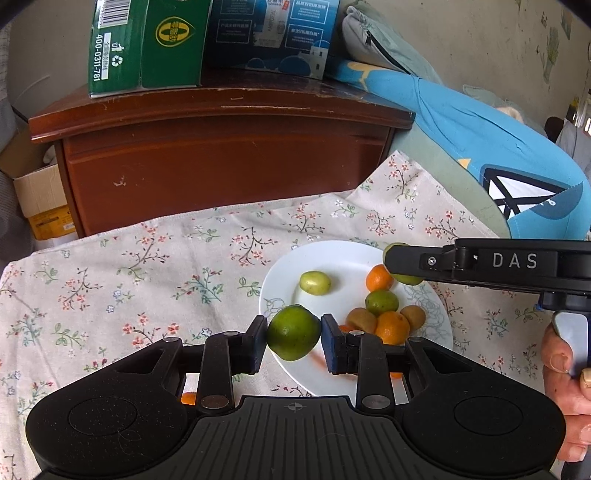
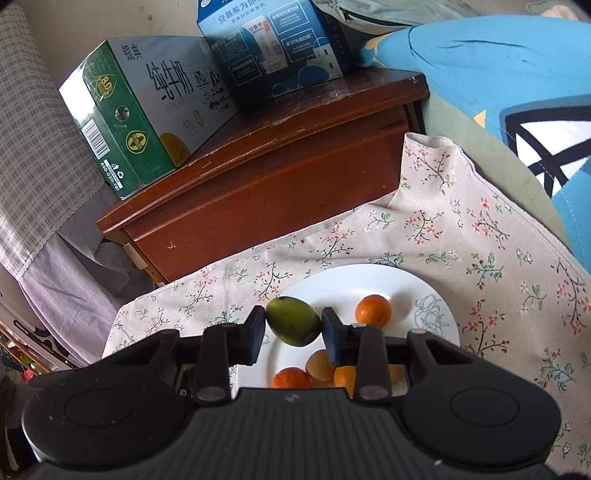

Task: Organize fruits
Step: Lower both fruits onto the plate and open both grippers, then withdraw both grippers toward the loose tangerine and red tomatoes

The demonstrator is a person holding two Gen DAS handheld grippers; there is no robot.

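A white plate on a floral cloth holds oranges, brown kiwis and small green fruits. My left gripper is shut on a round green fruit above the plate's near left rim. My right gripper is shut on an oval green fruit over the plate; it also shows in the left wrist view above the plate's far right. An orange, another orange and a kiwi lie below it.
A brown wooden cabinet stands behind the cloth, with a green carton and a blue carton on top. A blue cushion lies at the right. An orange lies on the cloth under my left gripper.
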